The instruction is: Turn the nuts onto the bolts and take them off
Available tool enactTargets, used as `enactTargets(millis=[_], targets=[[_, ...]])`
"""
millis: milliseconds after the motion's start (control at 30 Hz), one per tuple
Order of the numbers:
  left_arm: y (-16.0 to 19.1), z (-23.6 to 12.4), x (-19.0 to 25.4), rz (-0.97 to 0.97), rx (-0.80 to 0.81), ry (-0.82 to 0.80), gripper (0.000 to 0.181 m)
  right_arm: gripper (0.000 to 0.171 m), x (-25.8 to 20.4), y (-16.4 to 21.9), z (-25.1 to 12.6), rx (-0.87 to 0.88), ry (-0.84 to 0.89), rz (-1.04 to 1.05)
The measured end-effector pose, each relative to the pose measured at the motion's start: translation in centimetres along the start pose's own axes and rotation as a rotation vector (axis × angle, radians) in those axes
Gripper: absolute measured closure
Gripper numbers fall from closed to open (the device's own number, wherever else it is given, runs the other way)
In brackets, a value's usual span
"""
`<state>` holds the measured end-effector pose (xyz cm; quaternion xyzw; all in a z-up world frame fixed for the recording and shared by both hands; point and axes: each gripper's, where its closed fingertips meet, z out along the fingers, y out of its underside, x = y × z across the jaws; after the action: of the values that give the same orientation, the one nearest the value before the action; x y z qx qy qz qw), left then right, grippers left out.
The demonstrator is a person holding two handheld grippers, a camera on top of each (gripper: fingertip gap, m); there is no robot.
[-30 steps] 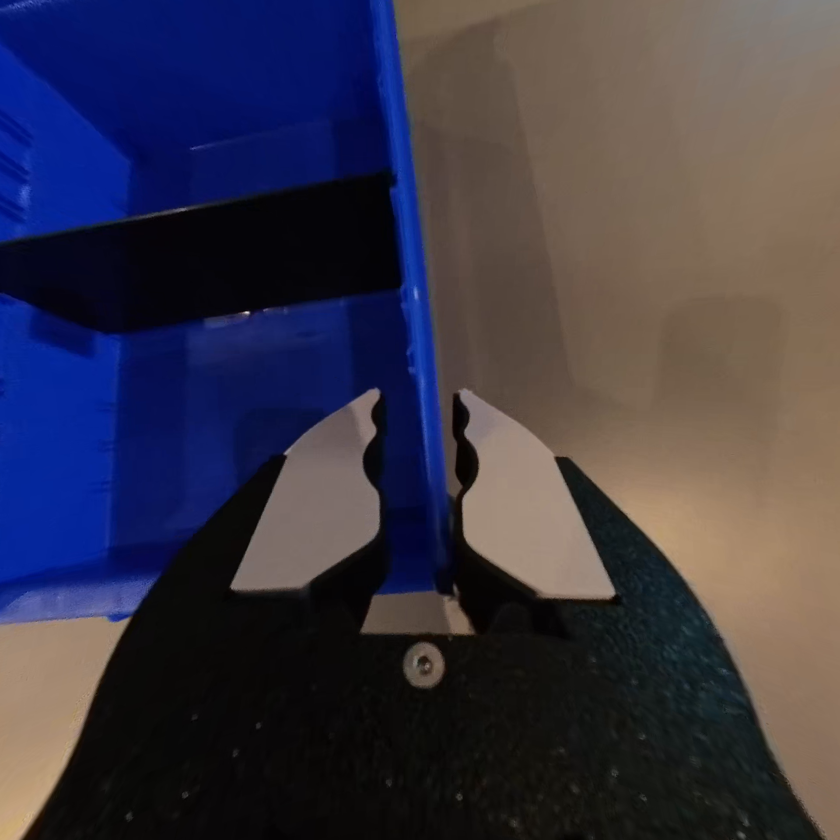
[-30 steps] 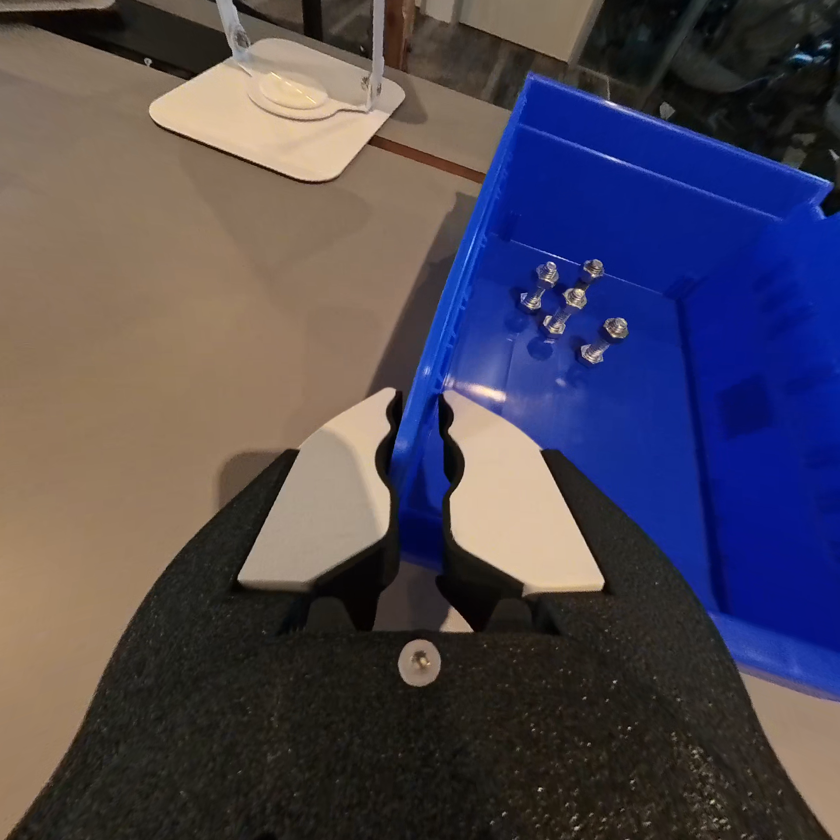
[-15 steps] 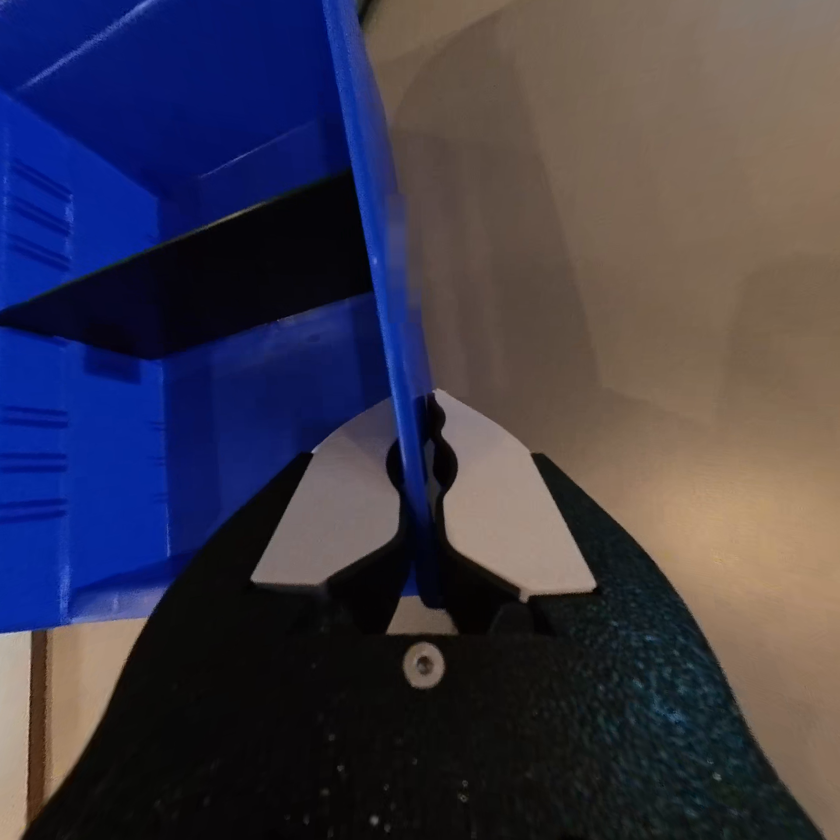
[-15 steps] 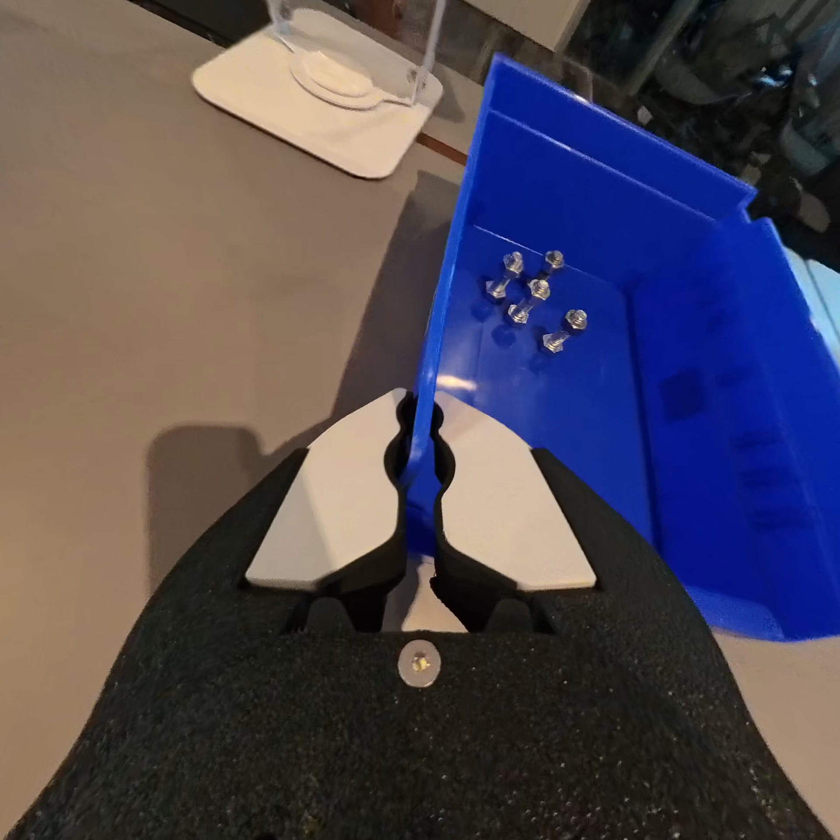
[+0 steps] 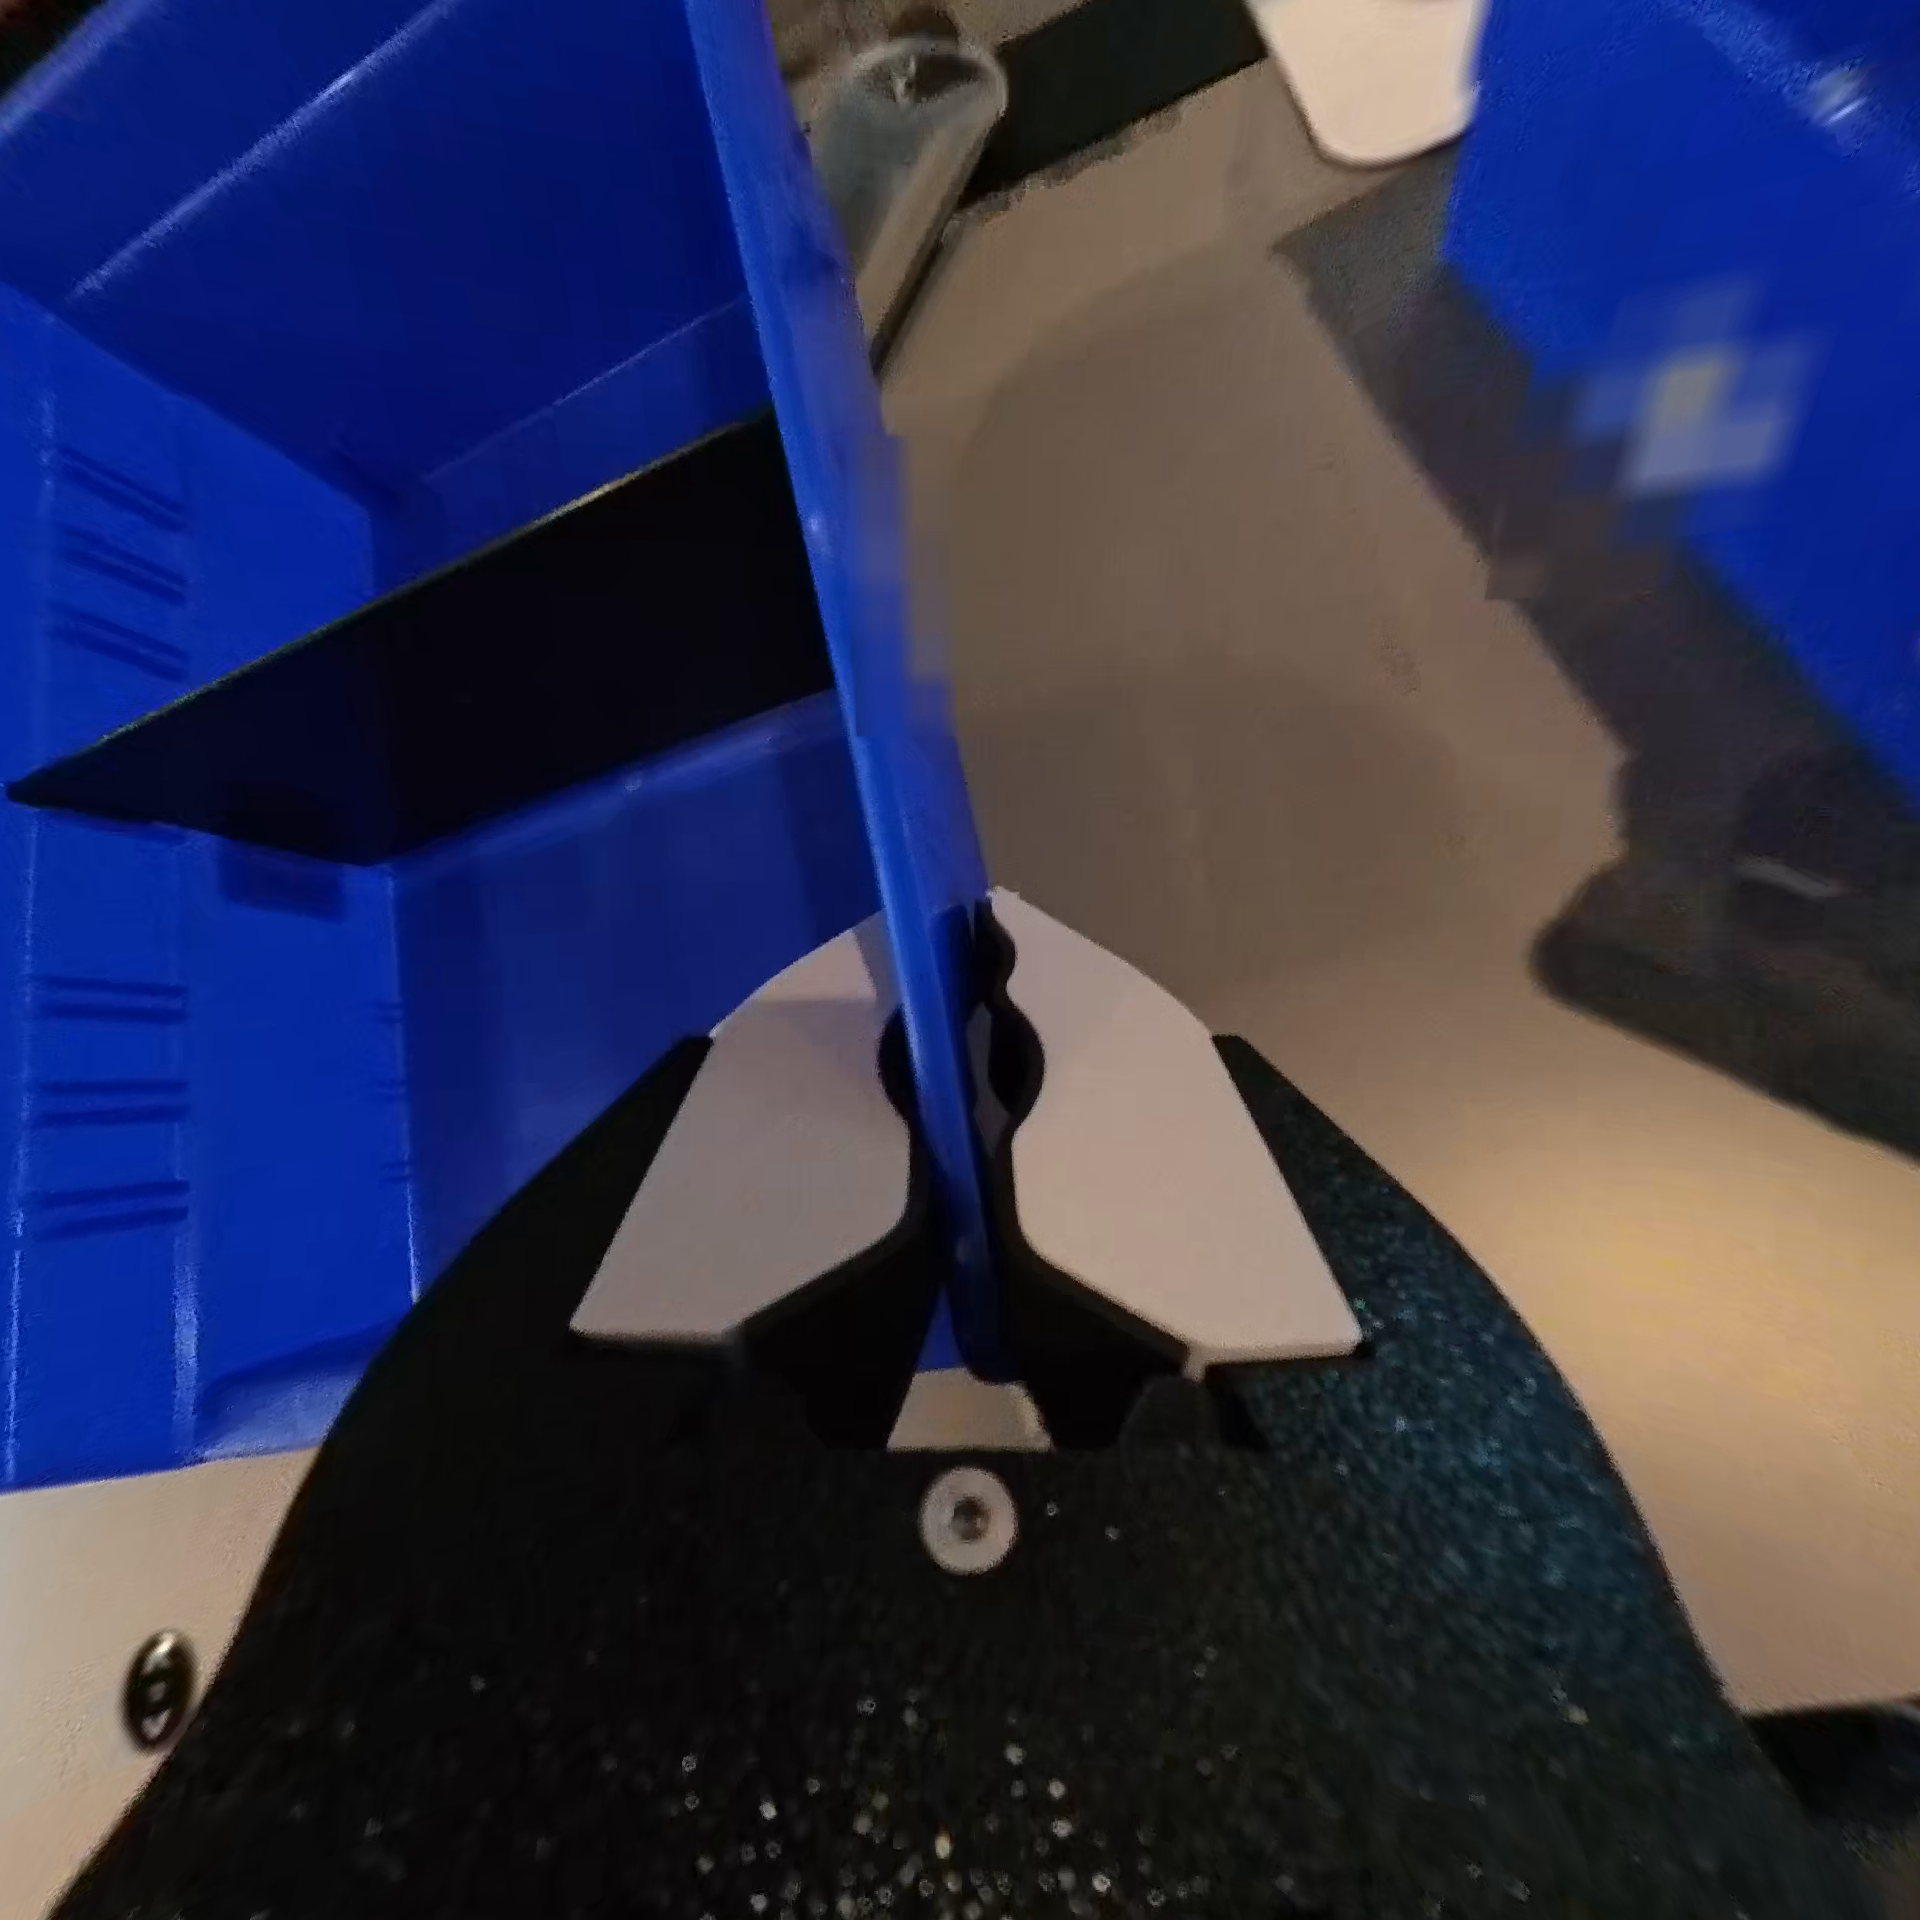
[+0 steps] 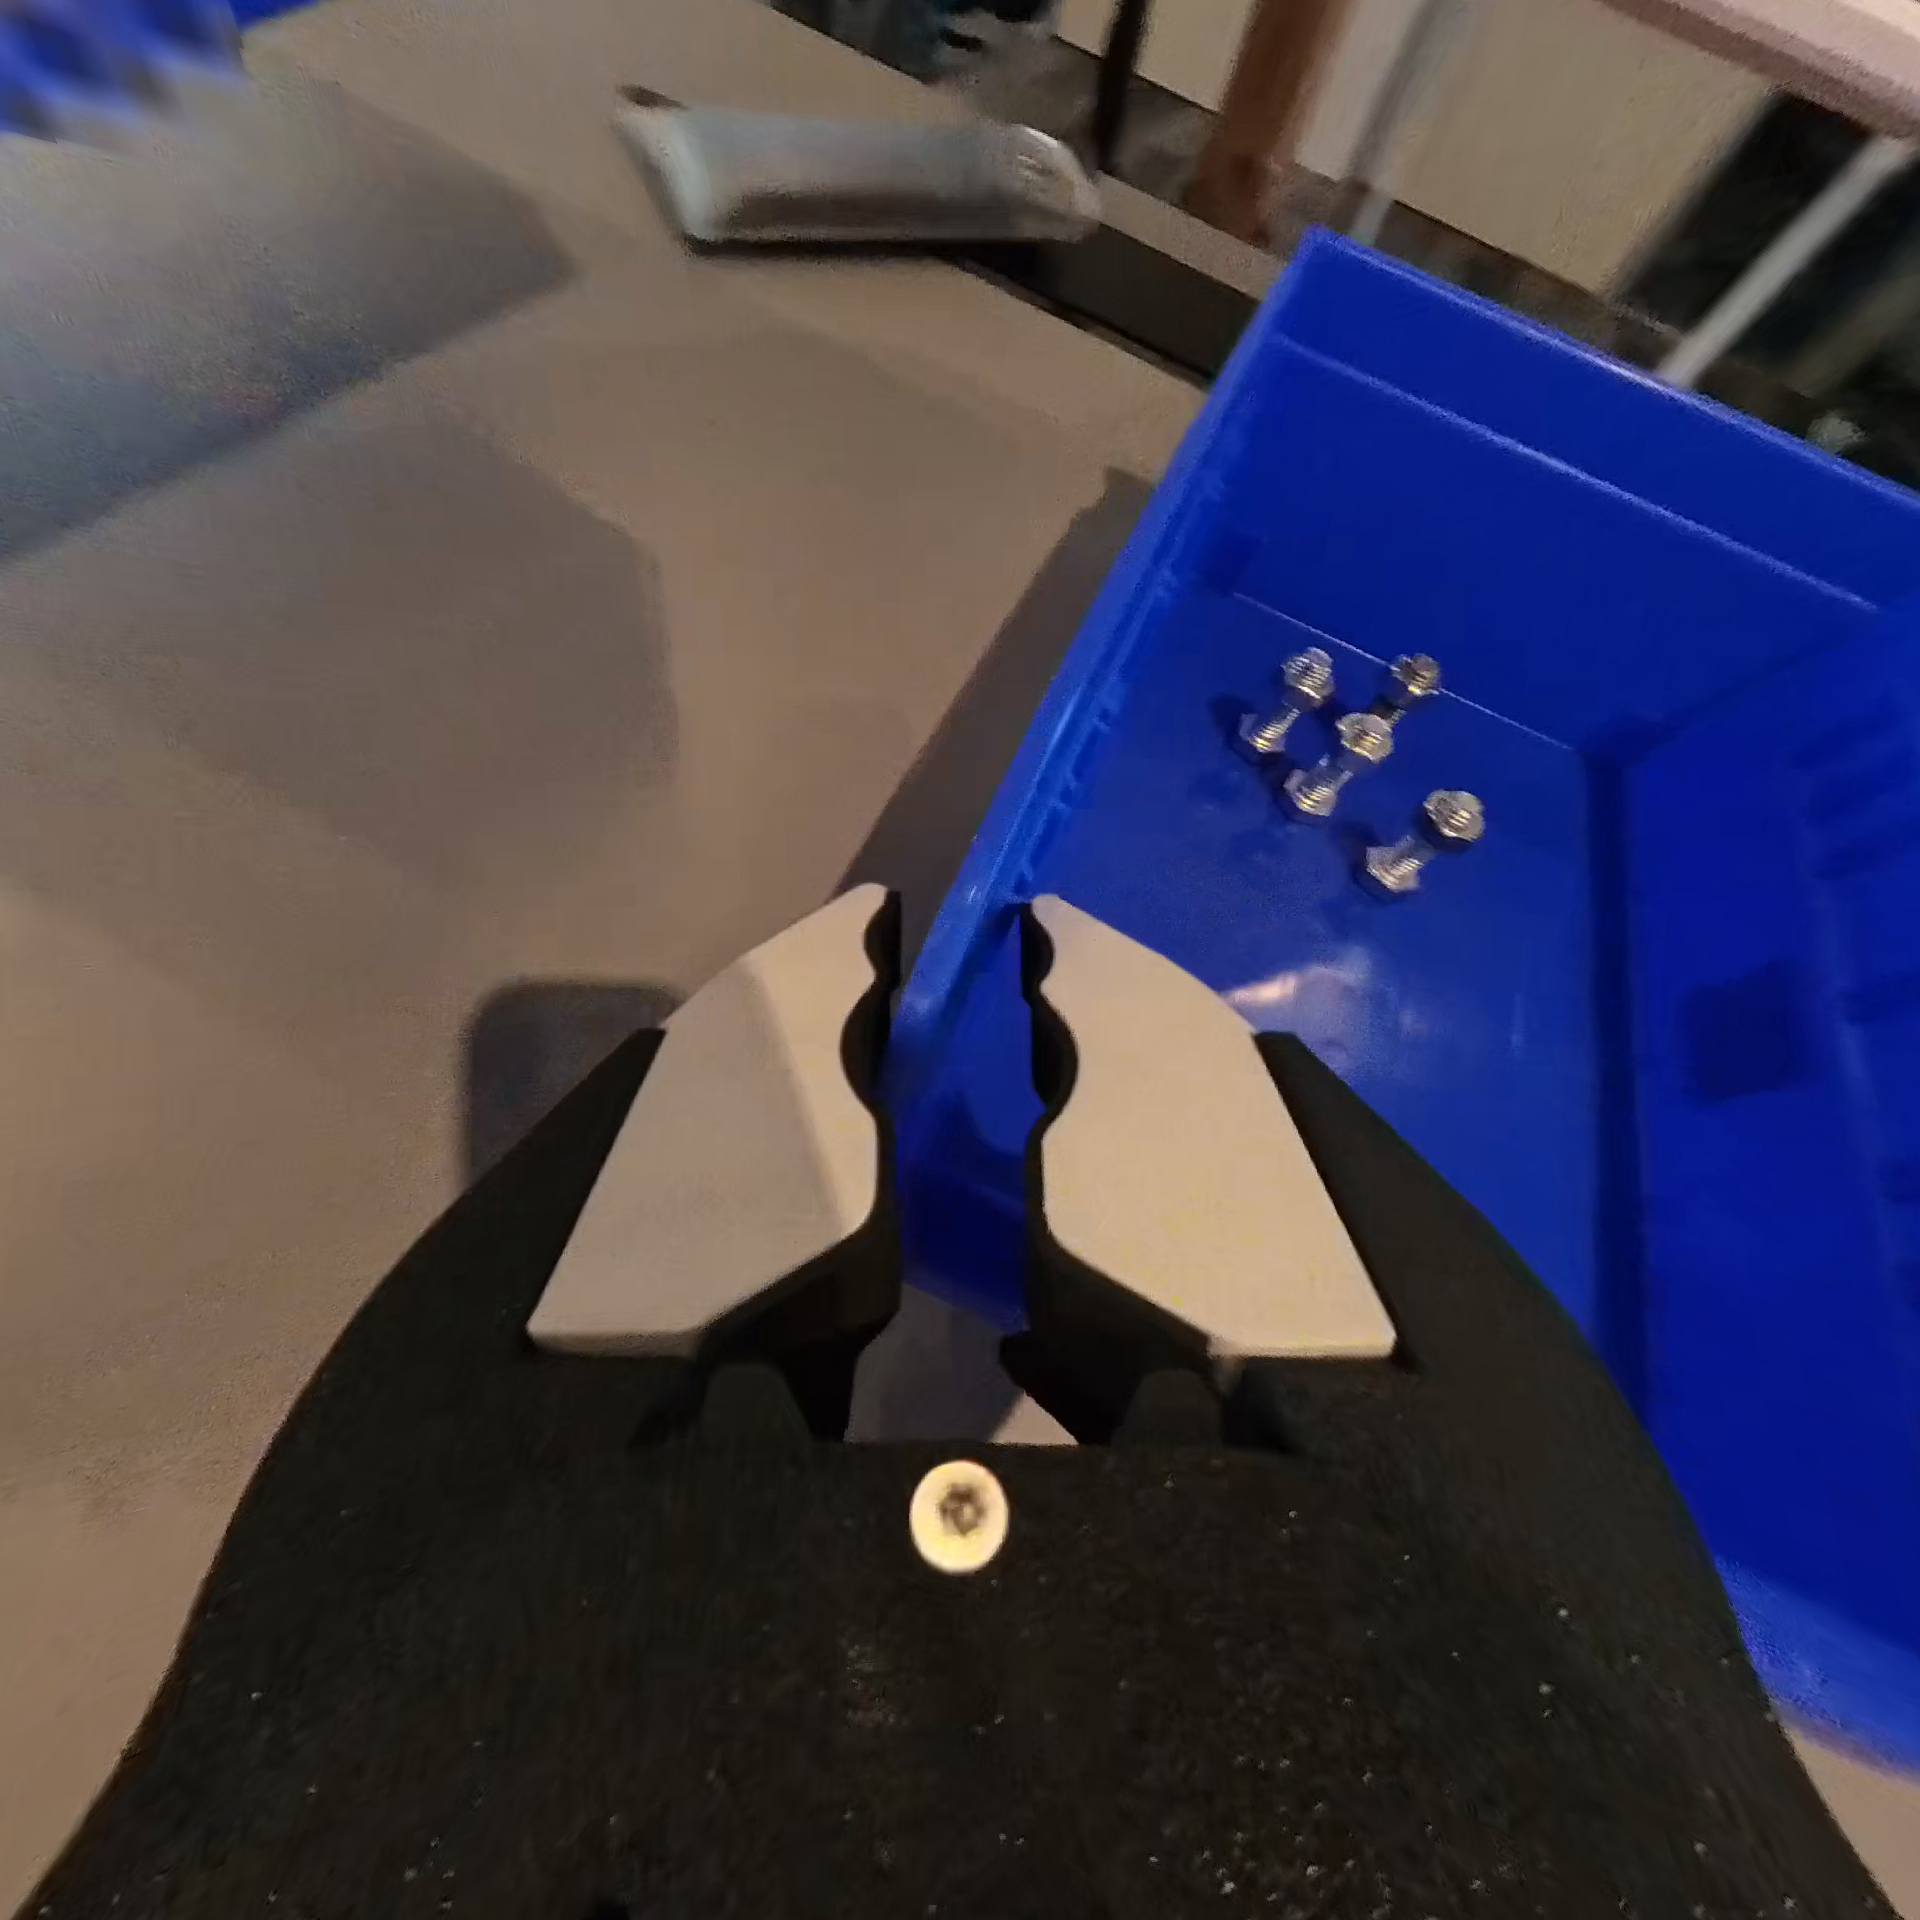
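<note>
Several silver bolts with nuts on them lie on the floor of a blue bin in the right wrist view. My right gripper is open, with its jaws on either side of that bin's left wall, near the front corner. My left gripper is shut on the right wall of another blue bin, which has a black divider across it. No bolts or nuts show in the left bin.
The bins rest on a grey table. In the left wrist view a second blue bin shows blurred at the upper right, with a dark shape below it. A white flat stand lies near the table's far edge. The grippers' ends are close to 25 cm from one another.
My right gripper has opened and let go of the bin wall it clamped half a second ago. My left gripper stays shut on its bin wall, and its view has swung to show more table.
</note>
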<state>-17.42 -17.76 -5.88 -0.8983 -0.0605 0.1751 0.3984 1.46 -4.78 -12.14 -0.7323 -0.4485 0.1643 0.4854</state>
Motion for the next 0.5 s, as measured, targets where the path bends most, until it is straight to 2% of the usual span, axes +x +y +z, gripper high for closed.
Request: enactTargets(millis=[67, 133, 200, 300, 500], targets=[[-1.6, -1.8, 0.8, 0.022, 0.038, 0.016, 0.176, 0.143, -2.4, -1.9, -0.3, 0.083, -0.088, 0.005], [-3.6, -3.5, 2.3, 0.044, 0.087, 0.055, 0.176, 0.136, -1.7, -5.0, -2.9, 0.260, -0.079, 0.014], [-5.8, -4.9, 4.6, 0.094, 0.128, 0.110, 0.177, 0.134, 1.7, -7.4, -6.9, 0.448, 0.005, 0.012], [-10.1, -6.5, 9.7, 0.187, 0.204, 0.223, 0.177, 0.136, 8.4, -8.6, -13.2, 0.643, 0.109, 0.100], [-19.7, -8.2, 24.7, 0.398, 0.344, 0.524, 0.176, 0.141, 21.1, -5.6, -24.5, 0.783, 0.416, 0.242]])
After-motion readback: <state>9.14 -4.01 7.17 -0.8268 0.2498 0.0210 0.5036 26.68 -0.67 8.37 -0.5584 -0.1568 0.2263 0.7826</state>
